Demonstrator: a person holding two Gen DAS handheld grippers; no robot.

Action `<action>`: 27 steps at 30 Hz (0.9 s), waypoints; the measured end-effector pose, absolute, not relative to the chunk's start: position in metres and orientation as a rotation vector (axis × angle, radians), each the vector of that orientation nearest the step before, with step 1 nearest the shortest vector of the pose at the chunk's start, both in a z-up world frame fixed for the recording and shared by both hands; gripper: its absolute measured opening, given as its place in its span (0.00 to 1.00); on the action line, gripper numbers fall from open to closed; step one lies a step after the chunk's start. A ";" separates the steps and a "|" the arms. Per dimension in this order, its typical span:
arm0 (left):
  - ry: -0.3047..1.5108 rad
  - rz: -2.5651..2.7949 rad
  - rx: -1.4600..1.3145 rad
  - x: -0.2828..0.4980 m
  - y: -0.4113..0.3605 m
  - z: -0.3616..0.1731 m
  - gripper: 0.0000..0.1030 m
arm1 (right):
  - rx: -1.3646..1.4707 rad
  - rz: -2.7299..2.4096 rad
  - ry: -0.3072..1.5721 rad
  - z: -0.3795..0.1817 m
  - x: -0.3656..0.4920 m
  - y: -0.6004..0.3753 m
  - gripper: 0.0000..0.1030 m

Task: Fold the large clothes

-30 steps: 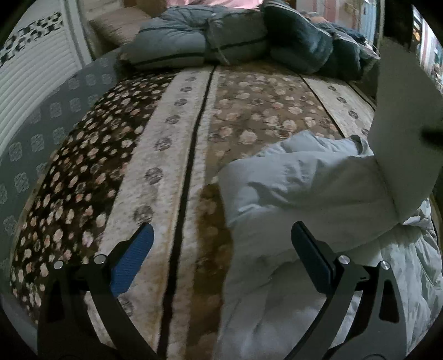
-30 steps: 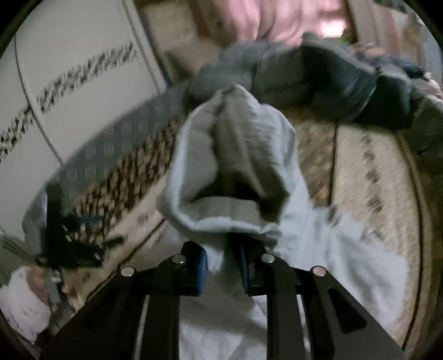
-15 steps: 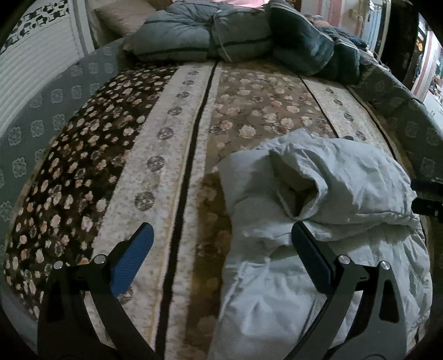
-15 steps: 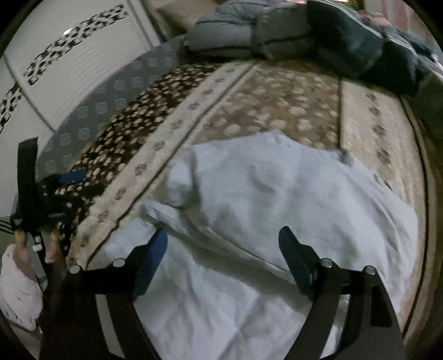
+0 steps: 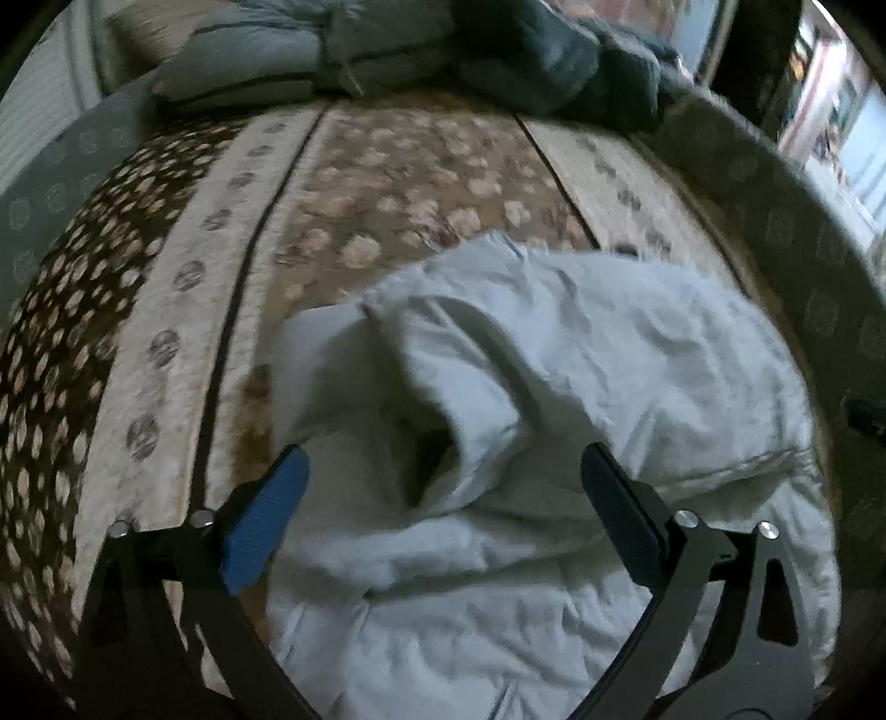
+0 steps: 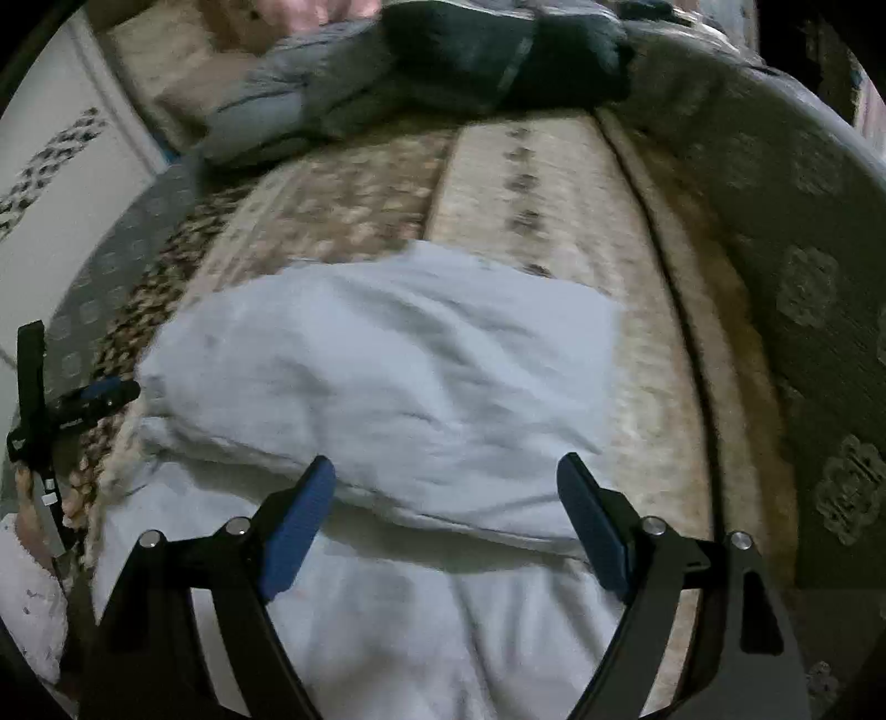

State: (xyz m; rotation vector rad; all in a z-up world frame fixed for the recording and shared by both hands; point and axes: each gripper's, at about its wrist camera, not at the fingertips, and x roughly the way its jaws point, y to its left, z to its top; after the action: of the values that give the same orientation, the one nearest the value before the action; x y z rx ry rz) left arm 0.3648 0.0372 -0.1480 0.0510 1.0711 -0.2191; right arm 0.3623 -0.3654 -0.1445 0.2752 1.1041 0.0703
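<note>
A large pale grey-white garment [image 5: 581,387] lies crumpled on a floral bedspread, one part folded over the rest with a loose open fold in the middle. It also shows in the right wrist view [image 6: 387,376]. My left gripper [image 5: 443,476] is open and empty, just above the garment's near left part. My right gripper [image 6: 446,482] is open and empty, over the folded edge of the garment. The left gripper also shows at the left edge of the right wrist view [image 6: 72,404].
The bedspread [image 5: 387,183] has brown, cream and dark flowered stripes. Grey and dark teal pillows and quilts [image 5: 387,50] are piled at the far end. A grey patterned bed edge [image 6: 803,266] runs along the right. A white wardrobe [image 6: 50,166] stands on the left.
My right gripper let go of the lifted garment part, which dropped folded over the rest, and opened wide. My left gripper stayed open and shifted right over the garment.
</note>
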 end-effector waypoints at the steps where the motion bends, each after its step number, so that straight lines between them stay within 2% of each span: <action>1: 1.095 -0.243 0.050 0.373 0.032 -0.156 0.71 | 0.280 0.051 1.113 -0.148 0.362 -0.371 0.80; 3: 1.163 -0.299 0.017 0.389 0.023 -0.174 0.16 | 0.301 0.029 1.119 -0.154 0.360 -0.381 0.80; 6: 1.189 -0.309 -0.020 0.401 0.022 -0.186 0.05 | 0.318 0.005 1.120 -0.162 0.358 -0.387 0.80; 7: 1.185 -0.313 -0.034 0.401 0.026 -0.182 0.04 | 0.331 0.003 1.118 -0.164 0.358 -0.388 0.80; 11: 1.154 -0.294 -0.044 0.382 0.061 -0.157 0.05 | 0.348 0.010 1.086 -0.165 0.357 -0.385 0.80; 18: 1.255 -0.237 -0.047 0.332 0.093 -0.195 0.04 | 0.307 0.043 1.075 -0.176 0.356 -0.354 0.80; 22: 1.241 -0.220 -0.101 0.336 0.093 -0.184 0.08 | 0.240 0.052 1.100 -0.178 0.355 -0.339 0.80; 25: 1.159 -0.170 -0.042 0.328 0.091 -0.151 0.21 | 0.229 0.067 1.073 -0.169 0.353 -0.339 0.80; 26: 1.134 -0.163 -0.034 0.326 0.090 -0.140 0.38 | 0.217 0.058 1.063 -0.164 0.354 -0.339 0.80; 27: 1.104 -0.158 -0.033 0.325 0.087 -0.127 0.63 | 0.207 0.048 1.055 -0.162 0.355 -0.340 0.80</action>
State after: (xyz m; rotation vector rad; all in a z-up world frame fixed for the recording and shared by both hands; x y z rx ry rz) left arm 0.3254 0.0874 -0.1266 -0.0328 1.1039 -0.1583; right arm 0.3550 -0.3401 -0.1619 0.2070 1.0545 0.0478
